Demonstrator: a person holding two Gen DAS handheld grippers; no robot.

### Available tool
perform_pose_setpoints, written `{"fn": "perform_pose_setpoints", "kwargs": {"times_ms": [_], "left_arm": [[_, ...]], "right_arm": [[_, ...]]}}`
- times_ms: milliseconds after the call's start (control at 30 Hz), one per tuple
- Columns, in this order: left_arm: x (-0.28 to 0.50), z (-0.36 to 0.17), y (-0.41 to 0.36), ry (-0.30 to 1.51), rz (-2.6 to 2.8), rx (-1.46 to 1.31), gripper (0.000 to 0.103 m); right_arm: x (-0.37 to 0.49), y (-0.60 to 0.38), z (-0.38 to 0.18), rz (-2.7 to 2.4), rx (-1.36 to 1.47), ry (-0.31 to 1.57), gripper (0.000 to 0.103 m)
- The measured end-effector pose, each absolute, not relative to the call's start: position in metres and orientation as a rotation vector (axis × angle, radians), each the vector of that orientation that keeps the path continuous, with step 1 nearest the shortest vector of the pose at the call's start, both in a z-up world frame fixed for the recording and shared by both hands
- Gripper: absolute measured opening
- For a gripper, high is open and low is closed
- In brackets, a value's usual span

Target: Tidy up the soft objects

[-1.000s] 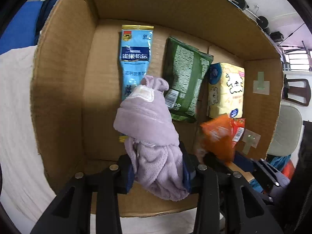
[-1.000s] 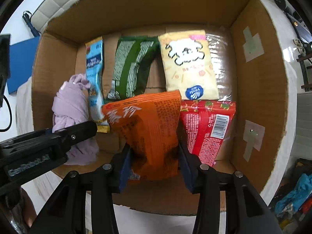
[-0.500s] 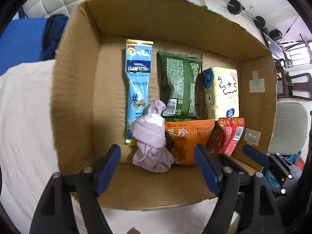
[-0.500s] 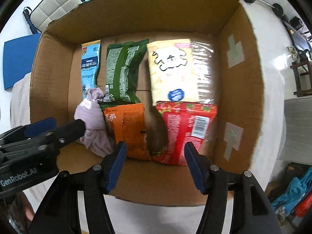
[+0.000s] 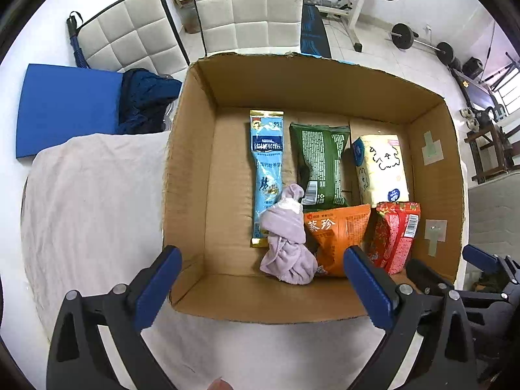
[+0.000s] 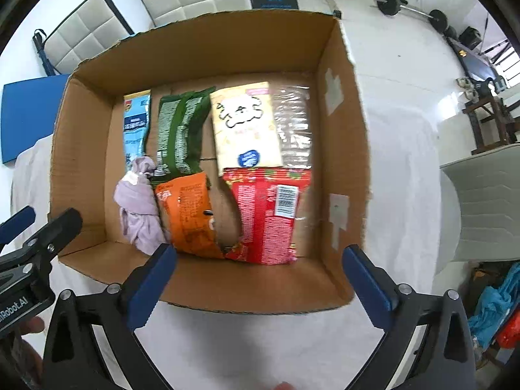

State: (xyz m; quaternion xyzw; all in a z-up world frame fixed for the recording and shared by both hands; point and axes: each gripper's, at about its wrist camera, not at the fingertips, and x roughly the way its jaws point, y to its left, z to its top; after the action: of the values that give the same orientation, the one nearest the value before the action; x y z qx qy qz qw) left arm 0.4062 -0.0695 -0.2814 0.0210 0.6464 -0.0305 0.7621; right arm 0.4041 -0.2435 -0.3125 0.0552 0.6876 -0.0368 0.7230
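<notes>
A cardboard box [image 5: 191, 175] [image 6: 338, 149] holds soft items. A knotted lilac cloth [image 5: 287, 240] [image 6: 138, 208] lies near its front wall, partly on a long blue packet [image 5: 267, 162] [image 6: 136, 123]. Beside the cloth stand an orange packet [image 5: 338, 230] [image 6: 188, 211] and a red packet [image 5: 395, 234] [image 6: 266, 217]. Behind them lie a green packet [image 5: 320, 162] [image 6: 182, 130] and a yellow tissue pack [image 5: 380, 165] [image 6: 245, 123]. My left gripper [image 5: 260, 282] is open and empty above the box's front wall. My right gripper [image 6: 260, 279] is open and empty too.
The box stands on a white cloth-covered surface [image 5: 87, 201] [image 6: 406, 175]. A blue mat [image 5: 65, 107] and a dark blue garment [image 5: 146, 100] lie to the left. White padded chairs [image 5: 247, 6] and gym weights [image 5: 419, 39] stand behind. A grey chair [image 6: 487, 208] is at the right.
Both grippers opened, let go of the lilac cloth and the orange packet into the box, and drew back and up from it.
</notes>
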Motion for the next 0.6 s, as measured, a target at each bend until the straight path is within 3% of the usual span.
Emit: {"fn": "perform_pose_setpoints", "kwargs": {"times_ms": [400,600], "left_arm": [[0.388,-0.259,-0.075,1.362,-0.065,0.033,0.102],[0.36,-0.215,-0.08,1.283,-0.076,0.033,0.102]], "right_arm": [[0.389,-0.25,-0.294,-0.109,0.131,1.47,0.103],[0.369,-0.252,-0.26,-0.101,0.135,1.416,0.103]]}}
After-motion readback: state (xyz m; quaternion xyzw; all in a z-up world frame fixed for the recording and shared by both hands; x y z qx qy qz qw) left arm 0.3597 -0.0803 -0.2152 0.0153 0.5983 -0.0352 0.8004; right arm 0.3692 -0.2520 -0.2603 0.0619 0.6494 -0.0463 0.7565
